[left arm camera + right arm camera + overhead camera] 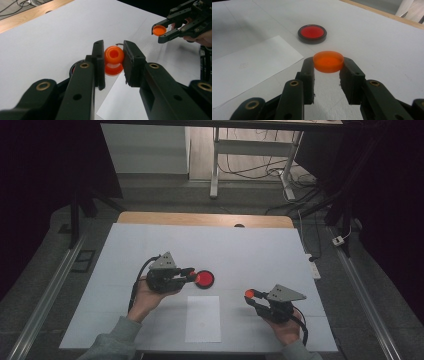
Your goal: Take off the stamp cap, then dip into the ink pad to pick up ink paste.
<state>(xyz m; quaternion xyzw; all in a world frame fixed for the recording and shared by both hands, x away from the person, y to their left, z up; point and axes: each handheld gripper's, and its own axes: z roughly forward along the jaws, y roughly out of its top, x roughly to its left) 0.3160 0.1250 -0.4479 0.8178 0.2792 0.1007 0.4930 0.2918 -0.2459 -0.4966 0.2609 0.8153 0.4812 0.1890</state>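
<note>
My left gripper is shut on a small orange stamp with a rounded, hollow knob, held just above the table. In the high view this gripper sits right beside a round black ink pad with a red centre. My right gripper is shut on a flat orange cap, held level off the table. The ink pad lies beyond it. The right gripper is at the front right, and the left gripper view shows it with the cap at the upper right.
A white sheet of paper lies near the front edge between my hands. The white tabletop has a wooden strip along its far side. Table legs and cables stand on the floor beyond.
</note>
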